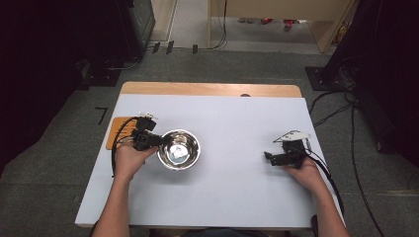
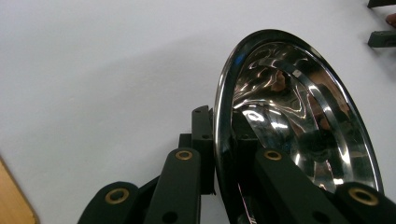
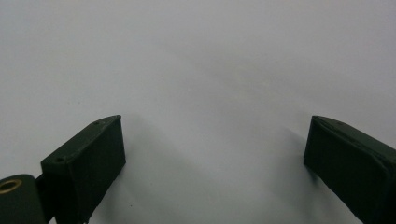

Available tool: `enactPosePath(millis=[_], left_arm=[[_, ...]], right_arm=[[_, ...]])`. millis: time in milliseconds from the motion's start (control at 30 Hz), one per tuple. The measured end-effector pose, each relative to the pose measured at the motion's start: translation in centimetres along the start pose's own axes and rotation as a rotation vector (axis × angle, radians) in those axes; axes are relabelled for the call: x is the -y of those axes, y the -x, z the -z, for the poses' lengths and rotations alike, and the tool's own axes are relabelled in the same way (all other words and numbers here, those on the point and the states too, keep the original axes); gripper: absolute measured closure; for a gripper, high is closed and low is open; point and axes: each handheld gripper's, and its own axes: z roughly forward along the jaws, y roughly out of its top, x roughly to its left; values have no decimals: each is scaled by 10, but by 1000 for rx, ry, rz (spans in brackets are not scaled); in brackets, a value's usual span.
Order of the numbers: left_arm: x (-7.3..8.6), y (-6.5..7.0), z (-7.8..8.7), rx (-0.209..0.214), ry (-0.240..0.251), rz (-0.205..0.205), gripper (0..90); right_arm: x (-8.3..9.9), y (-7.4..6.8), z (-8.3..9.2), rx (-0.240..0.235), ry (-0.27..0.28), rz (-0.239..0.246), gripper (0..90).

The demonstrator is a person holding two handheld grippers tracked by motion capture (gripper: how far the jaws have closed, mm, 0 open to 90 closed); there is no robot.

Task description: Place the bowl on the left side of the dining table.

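Observation:
A shiny steel bowl [image 1: 179, 149] sits on the white table sheet [image 1: 232, 123], left of centre. My left gripper [image 1: 154, 141] is shut on the bowl's left rim. In the left gripper view one jaw is outside and one inside the bowl [image 2: 299, 116], with the rim clamped between them at the left gripper [image 2: 223, 154]. My right gripper [image 1: 269, 157] rests low over the sheet at the right, far from the bowl. In the right gripper view the right gripper [image 3: 215, 149] is open wide, with bare sheet between its jaws.
The wooden table [image 1: 207, 89] shows along the far edge beyond the sheet. An orange pad [image 1: 113, 131] lies at the sheet's left edge, behind my left hand. Cables [image 1: 341, 108] run across the floor at the right. Dark equipment stands at both back corners.

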Motion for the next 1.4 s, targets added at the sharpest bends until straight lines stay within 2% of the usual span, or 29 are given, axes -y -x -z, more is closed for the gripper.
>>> enactPosePath(millis=[300,900,1400], left_arm=[[1,-8,2,-24,6,19,856],[3,-24,5,-30,21,83,856],[3,-34,8,-46,27,110,856]], right_arm=[[0,0,0,0,1,-1,48],[0,0,0,0,1,-1,48],[0,0,0,0,1,-1,48]])
